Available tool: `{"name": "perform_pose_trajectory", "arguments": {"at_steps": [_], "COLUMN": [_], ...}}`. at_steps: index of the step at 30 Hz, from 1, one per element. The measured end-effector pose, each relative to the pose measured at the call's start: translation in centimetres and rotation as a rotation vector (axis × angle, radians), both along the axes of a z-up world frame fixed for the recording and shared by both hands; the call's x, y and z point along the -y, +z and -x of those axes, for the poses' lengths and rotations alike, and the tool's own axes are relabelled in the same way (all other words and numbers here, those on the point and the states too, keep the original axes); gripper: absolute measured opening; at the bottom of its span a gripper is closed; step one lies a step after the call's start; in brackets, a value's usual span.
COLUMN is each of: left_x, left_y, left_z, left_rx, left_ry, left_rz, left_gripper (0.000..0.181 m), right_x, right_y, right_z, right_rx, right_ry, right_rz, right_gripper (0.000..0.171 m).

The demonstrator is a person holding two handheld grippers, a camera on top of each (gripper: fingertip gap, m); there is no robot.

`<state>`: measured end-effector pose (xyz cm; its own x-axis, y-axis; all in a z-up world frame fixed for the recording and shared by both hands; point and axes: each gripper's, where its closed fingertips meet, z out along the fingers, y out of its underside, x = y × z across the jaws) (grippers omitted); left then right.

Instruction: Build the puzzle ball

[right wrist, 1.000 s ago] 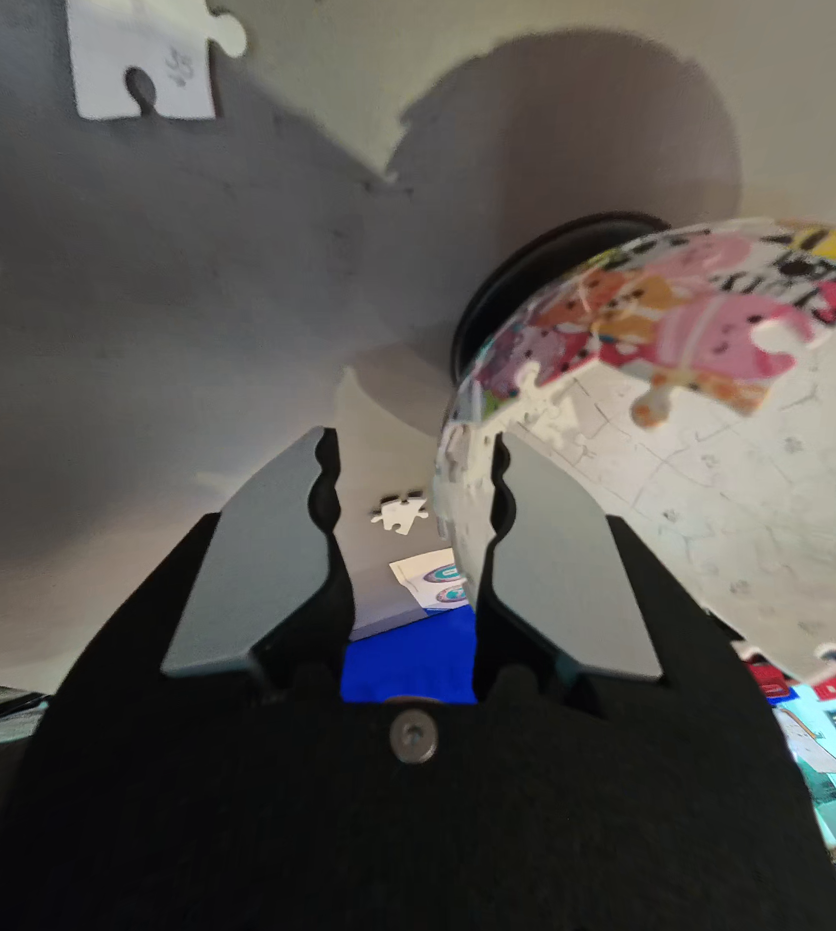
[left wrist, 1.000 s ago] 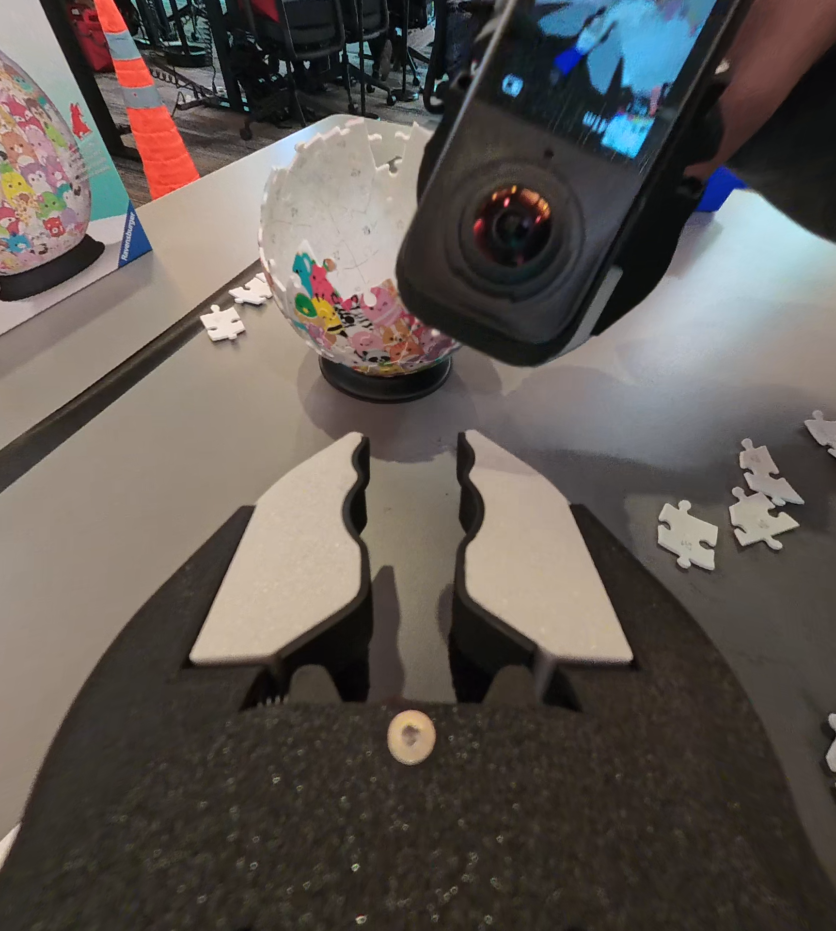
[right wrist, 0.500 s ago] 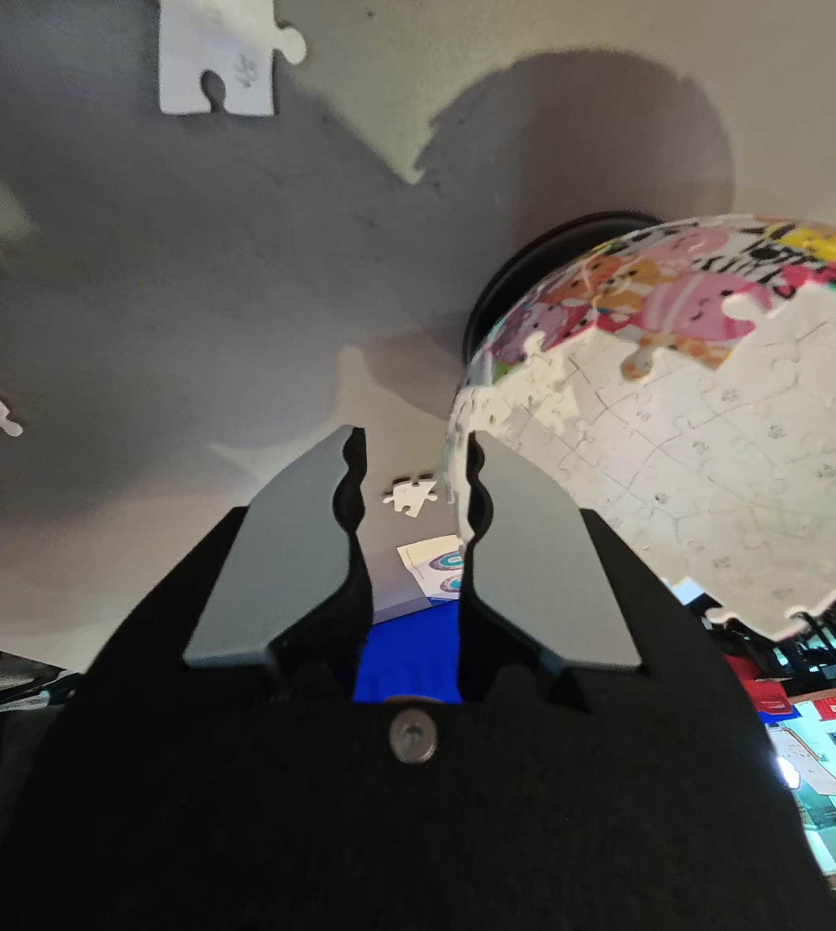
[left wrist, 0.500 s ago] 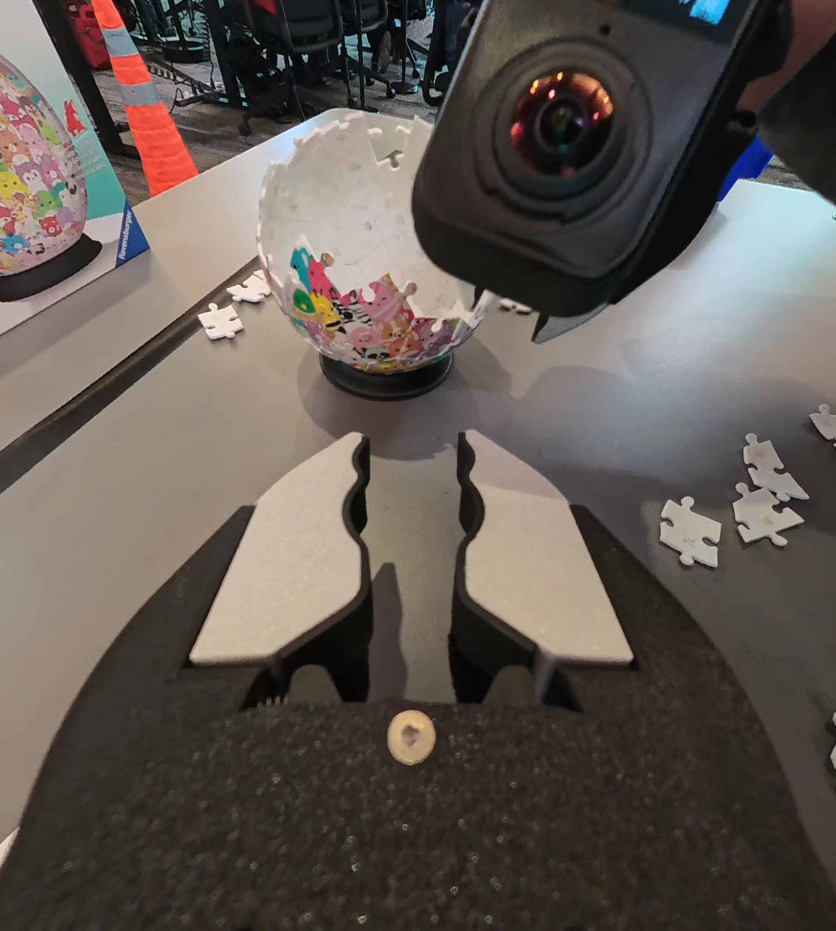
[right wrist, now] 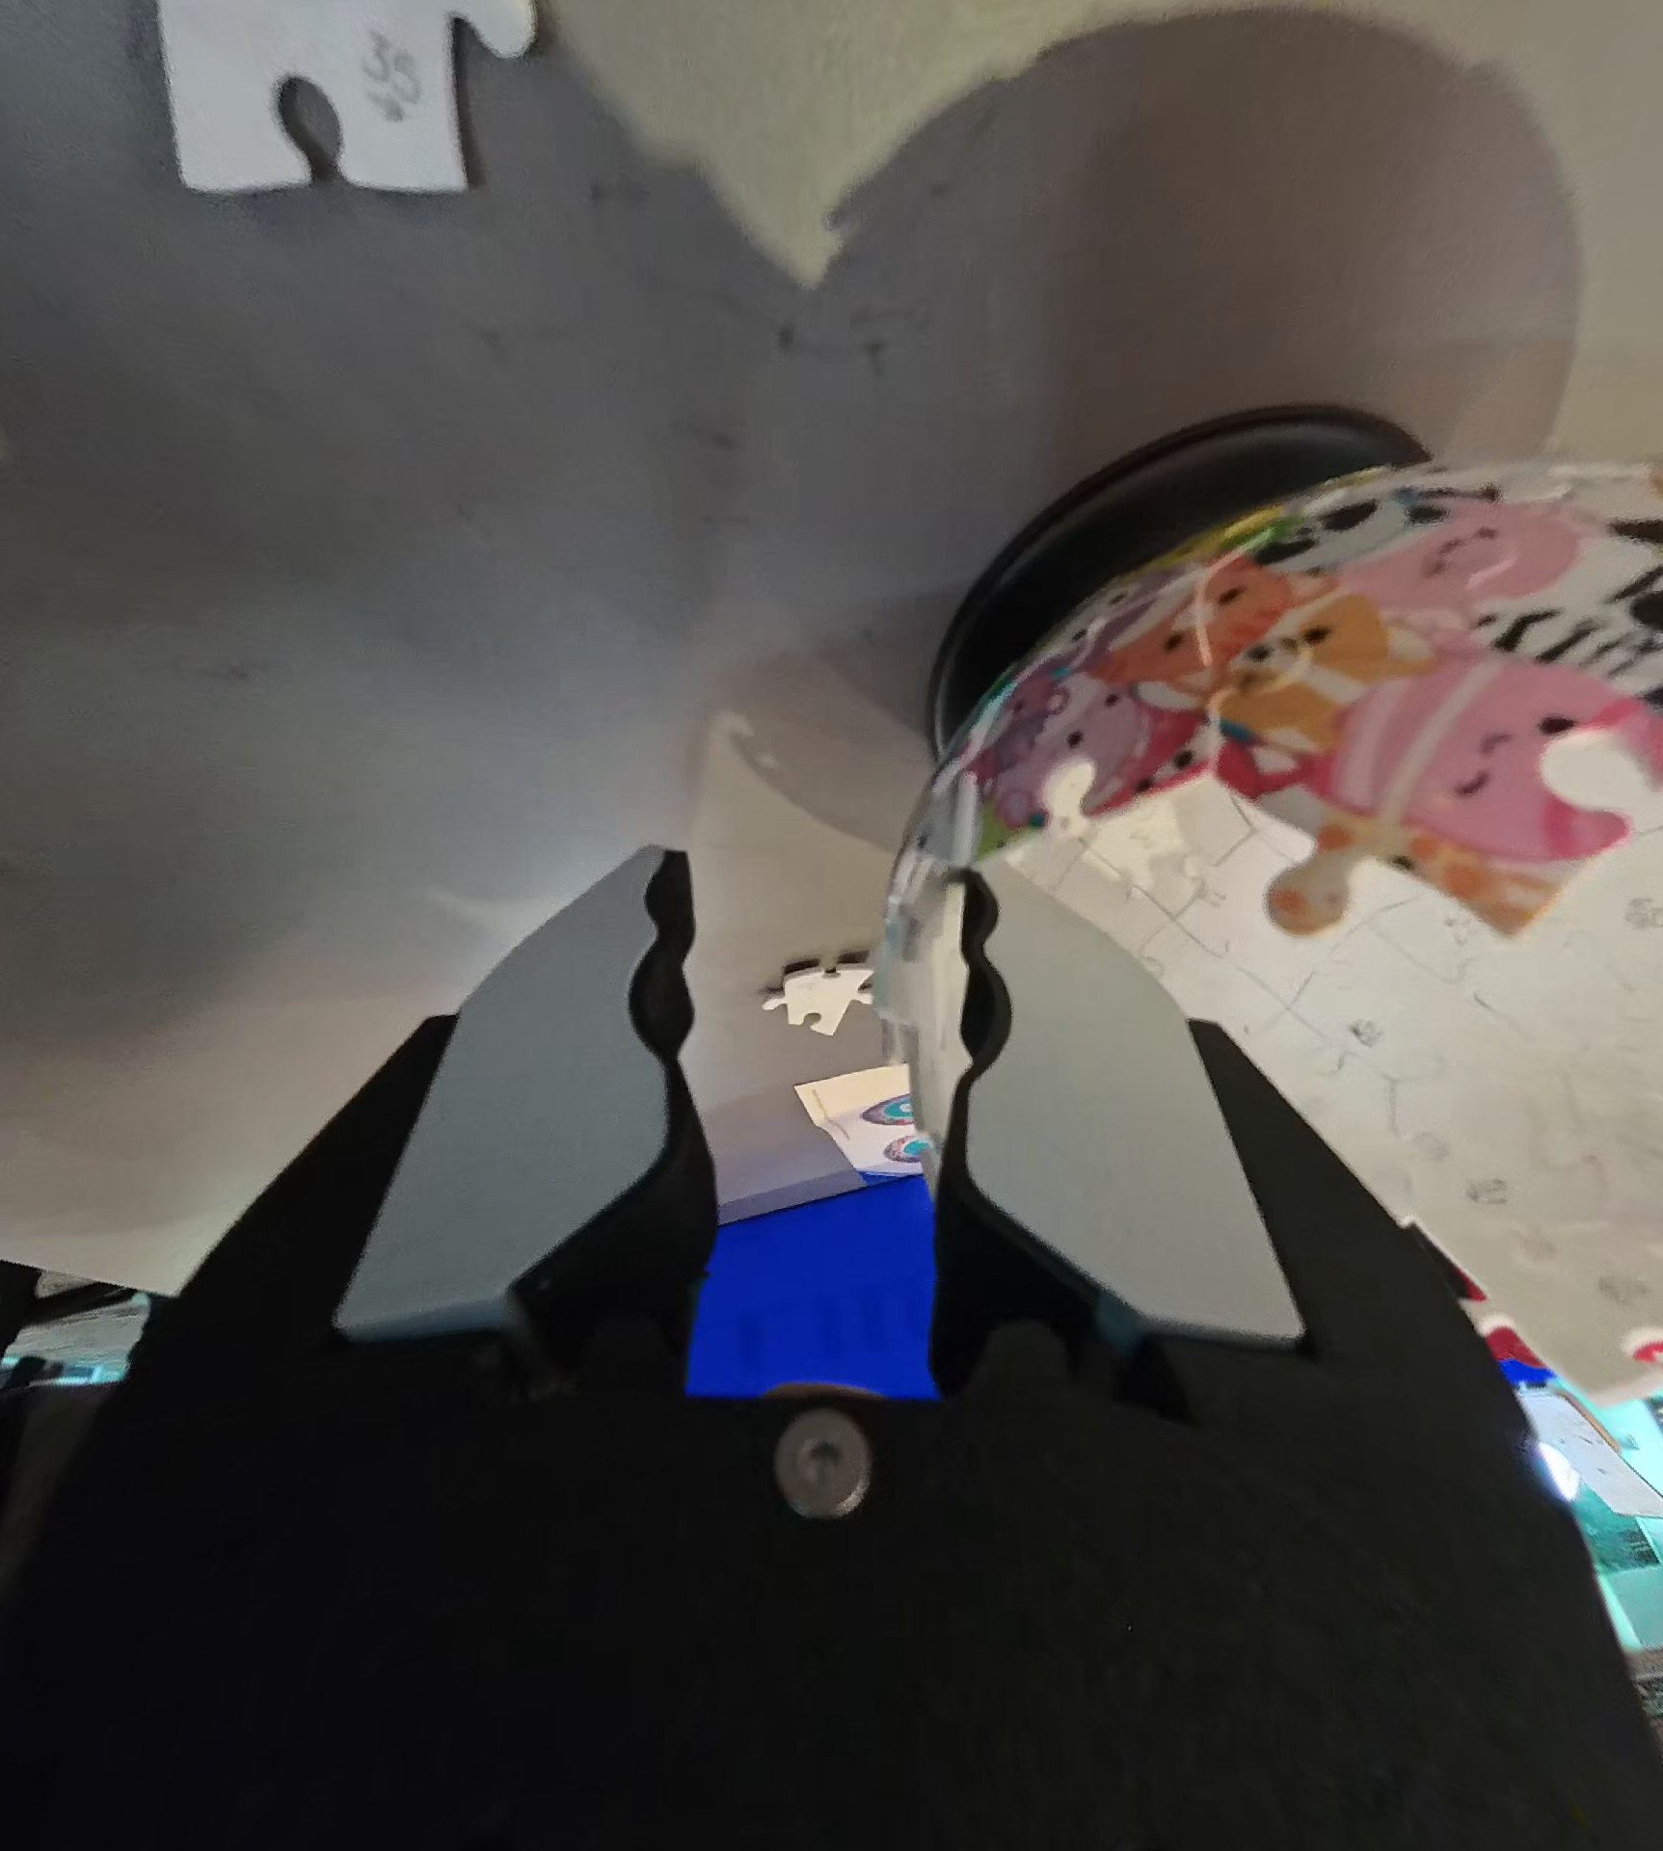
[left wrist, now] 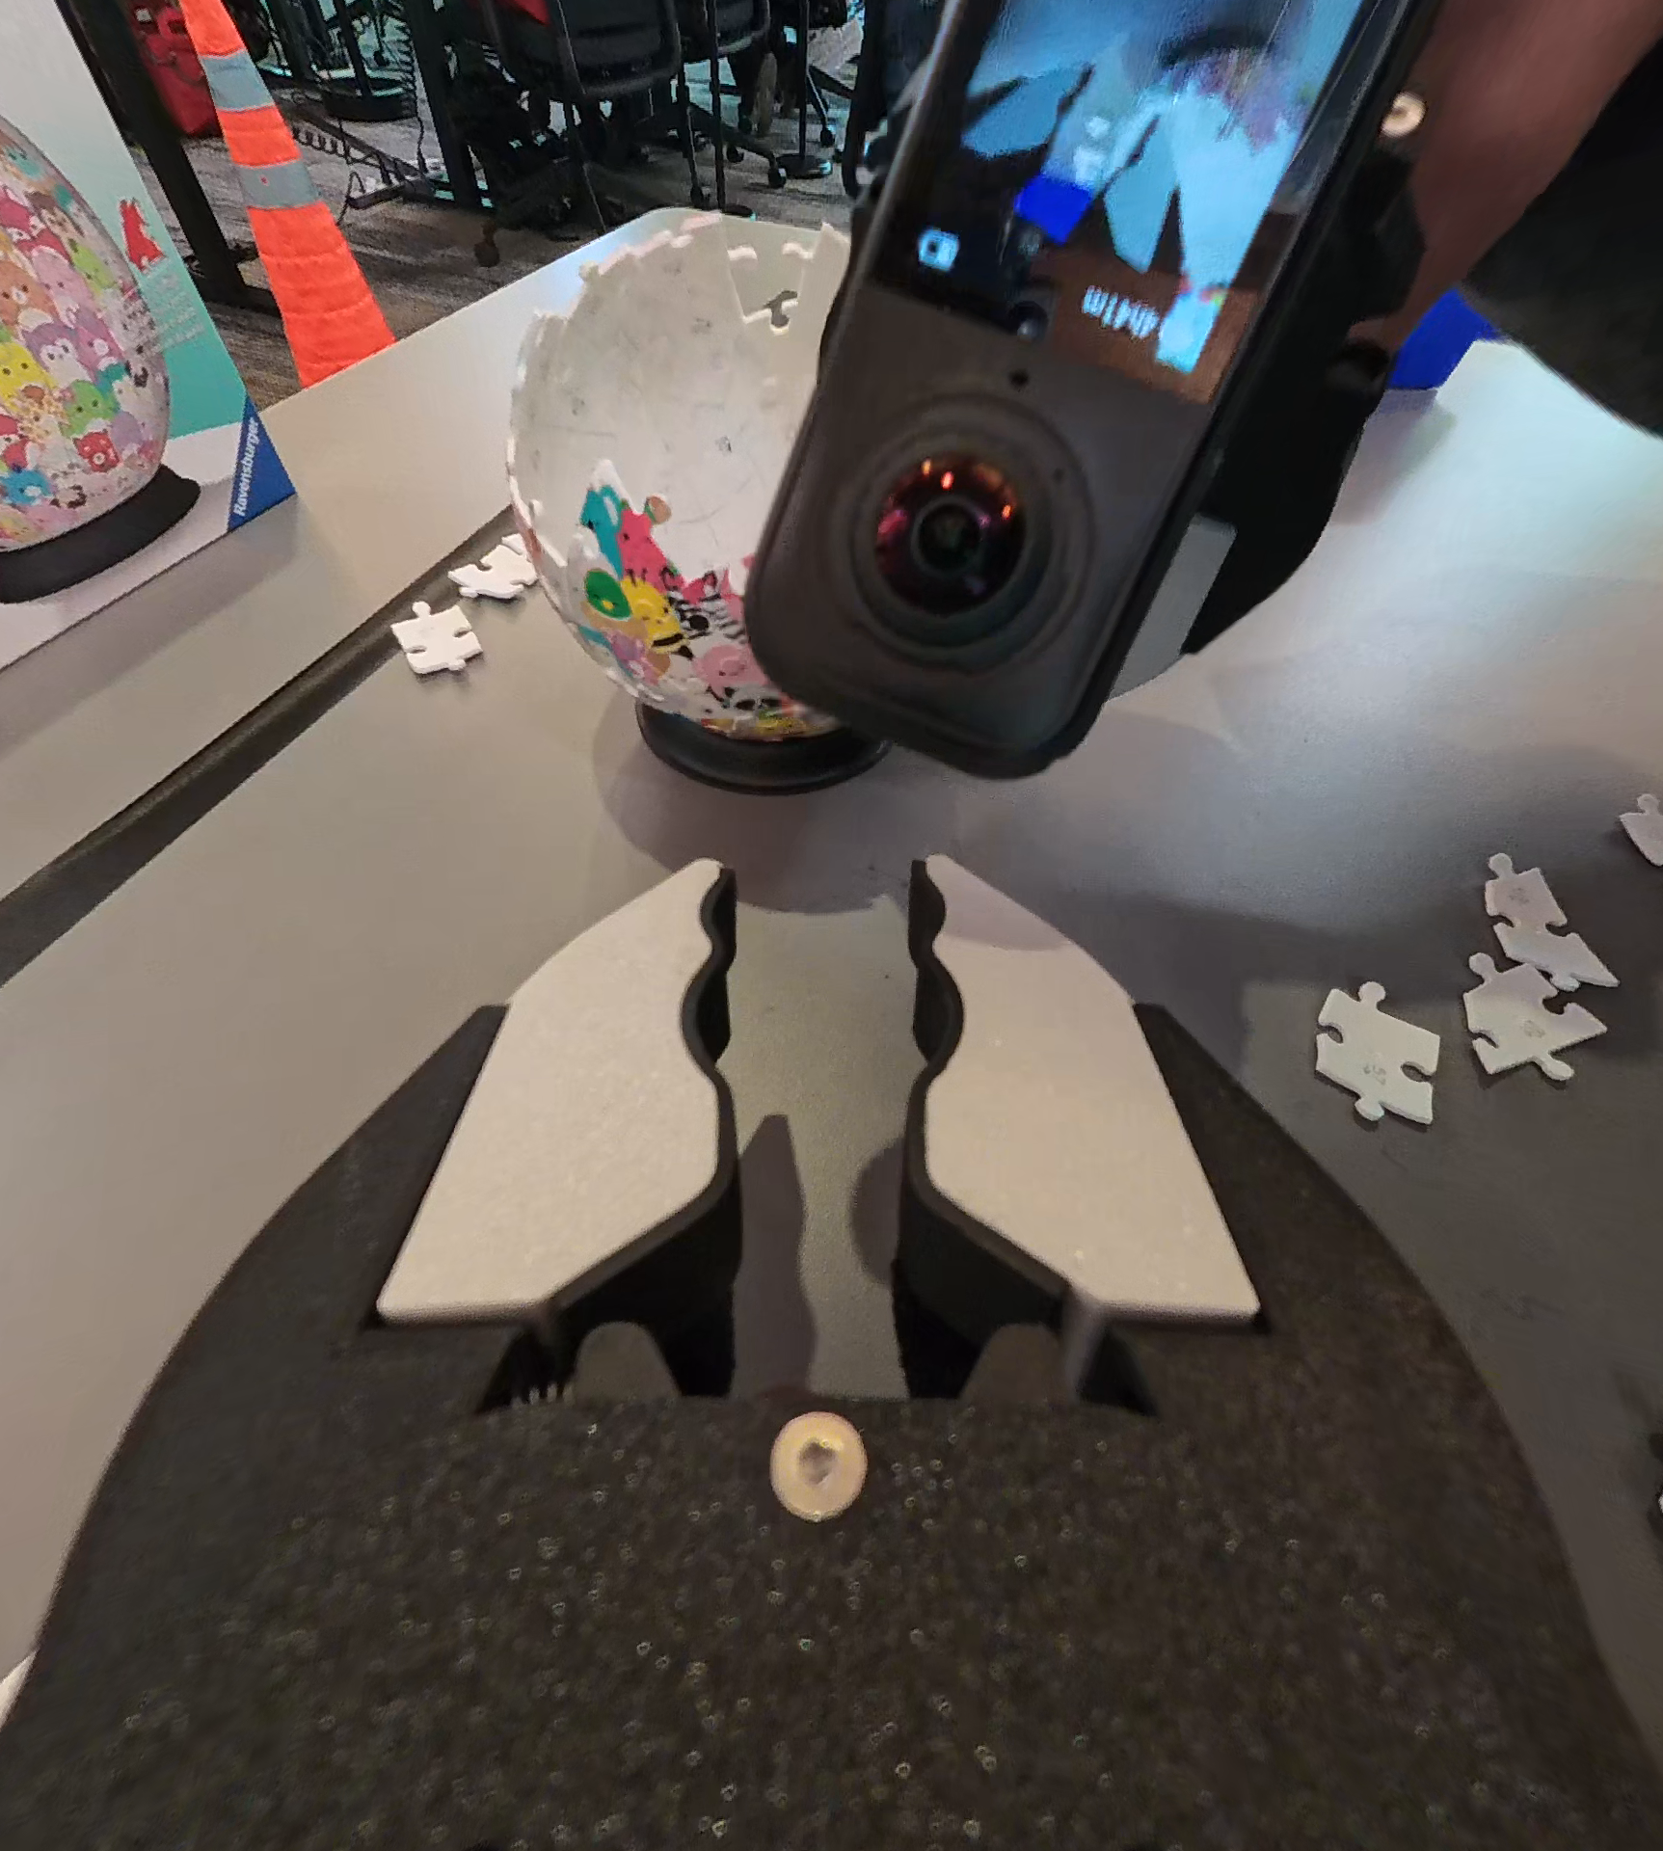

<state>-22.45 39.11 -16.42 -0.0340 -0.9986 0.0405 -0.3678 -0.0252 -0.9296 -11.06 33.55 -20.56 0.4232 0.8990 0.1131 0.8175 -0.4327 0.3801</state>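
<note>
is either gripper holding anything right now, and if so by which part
Nothing is held. The left gripper is open over bare table. The right gripper is open beside the puzzle ball, with no piece between its fingers.

Black tongs (left wrist: 822,881), grey wavy-edged fingers (left wrist: 587,1122), silver centre screw (left wrist: 818,1466)

We see the puzzle ball (left wrist: 647,471) sitting on its stand (left wrist: 757,751) on the table (left wrist: 206,1002), straight ahead of our left gripper (left wrist: 819,891). The right gripper's camera (left wrist: 997,481) hangs in front of the ball's right side. Two loose pieces (left wrist: 436,637) lie left of the stand, and the puzzle box (left wrist: 46,401) stands farther left. A cluster of pieces (left wrist: 1378,1052) lies to our right. A traffic cone (left wrist: 281,190) stands behind the table.

In the right wrist view, the ball (right wrist: 1358,952) is right of our right gripper (right wrist: 817,901), touching one finger.
</note>
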Motion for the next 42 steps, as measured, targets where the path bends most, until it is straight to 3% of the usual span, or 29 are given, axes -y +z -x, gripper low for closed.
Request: {"name": "perform_pose_trajectory", "arguments": {"at_steps": [15, 25, 34, 38, 42], "left_x": [0.1, 0.2, 0.2, 0.1, -0.1], "left_y": [-0.1, -0.2, -0.4, -0.3, -0.3], "left_z": [-0.1, -0.1, -0.1, -0.1, -0.2], "left_rx": [-0.007, -0.013, -0.021, -0.018, -0.019], "left_ry": [-0.003, -0.006, -0.004, 0.001, 0.015], "left_rz": [-0.009, -0.015, -0.024, -0.021, -0.016], "left_gripper": [0.032, 0.033, 0.032, 0.032, 0.032], "right_x": [0.2, -0.6, -0.9, 1.5, 5.5], "right_y": [2.4, 3.6, 5.8, 7.8, 4.6], "right_z": [0.9, 0.7, 0.7, 2.3, 1.3], "right_rx": [-0.035, -0.046, -0.040, -0.163, -0.236], "right_ry": [0.038, 0.048, 0.102, 0.163, 0.241], "right_rz": [-0.019, -0.068, -0.164, -0.297, -0.504], "right_gripper": [0.030, 0.004, 0.003, 0.002, 0.002]}}
